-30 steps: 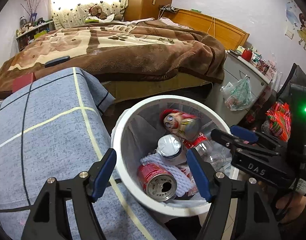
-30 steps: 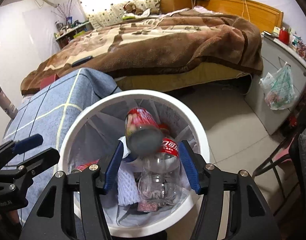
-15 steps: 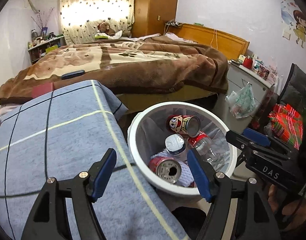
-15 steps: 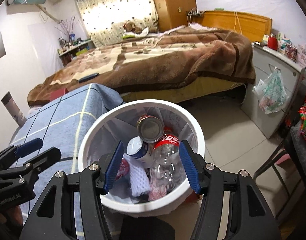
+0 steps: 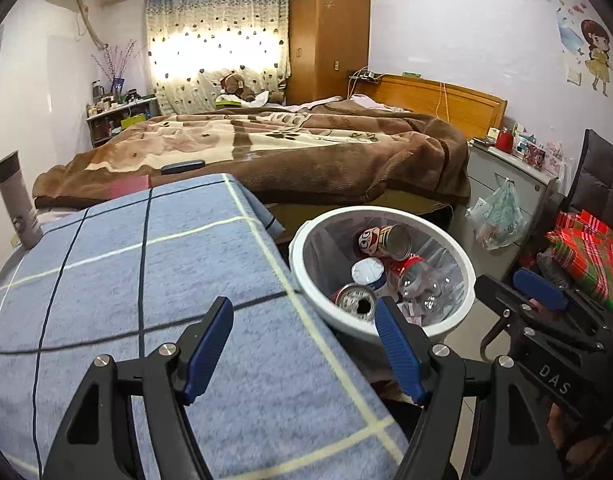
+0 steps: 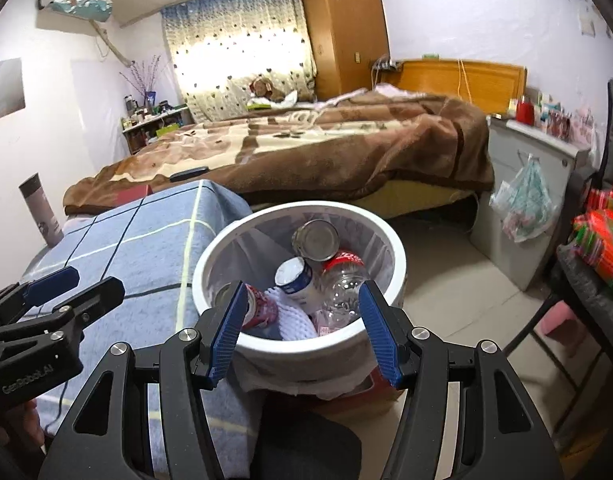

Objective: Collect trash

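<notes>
trash sits in the white bin (image 6: 386, 236) beside the worktop (image 5: 146, 280). both tongs, left (image 5: 302, 350) and right (image 6: 302, 330), gape empty. collecting looks done; next, scan for leftovers.

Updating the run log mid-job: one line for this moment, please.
left gripper: open, empty | right gripper: open, empty | bin: cans, bottle inside | table: no trash seen

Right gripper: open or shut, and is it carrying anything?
Open and empty: the right gripper has its blue pads spread wide, nothing between them, with the white bin beyond.
</notes>
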Demonstrator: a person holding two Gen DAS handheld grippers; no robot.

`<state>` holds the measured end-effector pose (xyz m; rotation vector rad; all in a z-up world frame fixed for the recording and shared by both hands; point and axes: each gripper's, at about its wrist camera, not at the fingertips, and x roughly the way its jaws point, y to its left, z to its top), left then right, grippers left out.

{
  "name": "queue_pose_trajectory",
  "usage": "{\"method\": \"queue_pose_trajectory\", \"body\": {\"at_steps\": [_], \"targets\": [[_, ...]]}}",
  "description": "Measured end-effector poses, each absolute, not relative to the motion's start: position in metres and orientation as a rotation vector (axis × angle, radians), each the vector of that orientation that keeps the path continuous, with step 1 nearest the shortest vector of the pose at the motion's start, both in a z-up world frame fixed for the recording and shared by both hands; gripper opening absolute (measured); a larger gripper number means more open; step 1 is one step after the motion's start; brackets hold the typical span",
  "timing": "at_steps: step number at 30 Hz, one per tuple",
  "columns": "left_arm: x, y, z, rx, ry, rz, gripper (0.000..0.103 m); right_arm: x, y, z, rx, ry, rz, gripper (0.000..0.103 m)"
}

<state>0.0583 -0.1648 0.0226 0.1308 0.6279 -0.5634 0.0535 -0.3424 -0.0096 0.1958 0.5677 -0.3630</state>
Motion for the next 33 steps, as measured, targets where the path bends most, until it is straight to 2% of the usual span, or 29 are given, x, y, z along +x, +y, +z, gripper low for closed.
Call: {"method": "queue_pose_trajectory", "body": {"at_steps": [33], "targets": [[0.028, -0.131, 0.009, 0.111, 0.586, -0.455, 0.075, 0.035, -0.305, -0.018, 0.157, 0.509, -0.341, 0.059]]}}
